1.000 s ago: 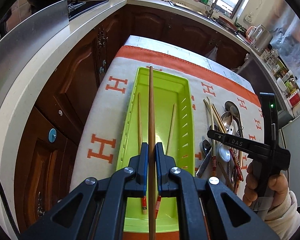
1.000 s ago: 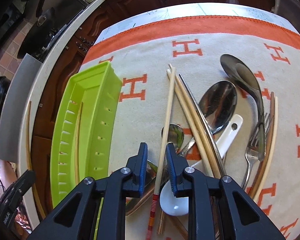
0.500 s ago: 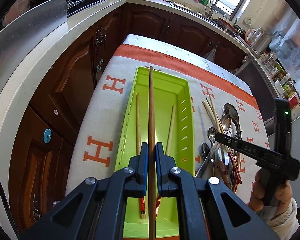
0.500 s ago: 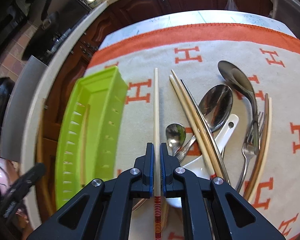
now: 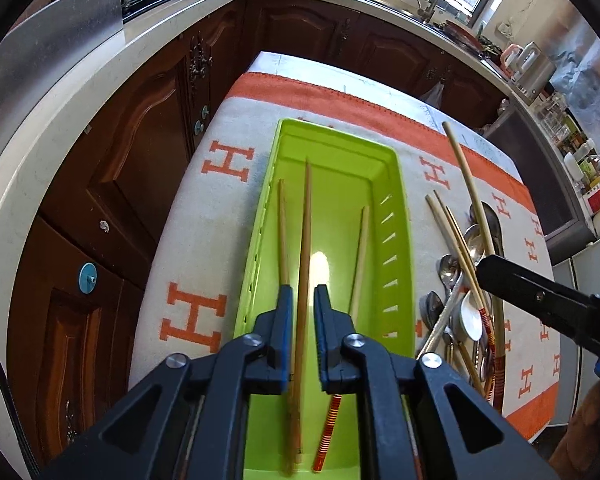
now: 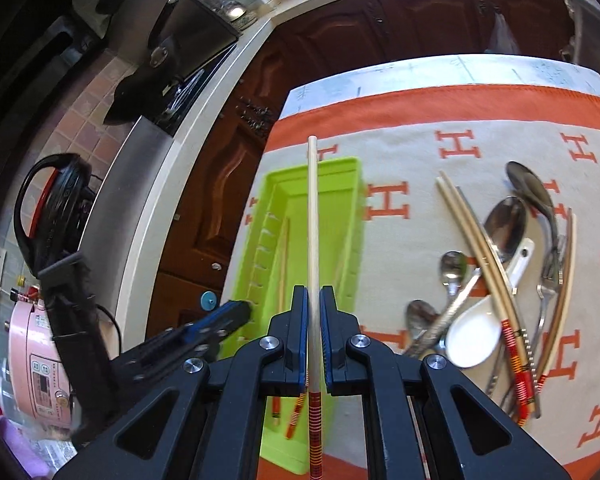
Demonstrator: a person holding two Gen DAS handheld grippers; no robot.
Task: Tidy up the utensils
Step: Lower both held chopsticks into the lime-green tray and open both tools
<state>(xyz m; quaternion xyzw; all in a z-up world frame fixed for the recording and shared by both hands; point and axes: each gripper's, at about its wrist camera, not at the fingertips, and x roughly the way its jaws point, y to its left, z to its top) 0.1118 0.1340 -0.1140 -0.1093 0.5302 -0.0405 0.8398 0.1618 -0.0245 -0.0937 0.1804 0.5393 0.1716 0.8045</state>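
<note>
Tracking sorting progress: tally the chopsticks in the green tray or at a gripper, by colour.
Light chopsticks in green tray: 2
Dark brown chopstick between open left fingers: 1
Light chopstick in right gripper: 1
Total: 4

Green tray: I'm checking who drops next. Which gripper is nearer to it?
Left. The left gripper hangs right over the tray, jaws open around a brown chopstick. The right gripper approaches from its right, clamping a pale chopstick.

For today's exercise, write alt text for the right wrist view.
The right gripper holds a pale chopstick above a green tray, jaws shut on it. Spoons, a fork and more chopsticks lie piled on the cloth to the right.
</note>
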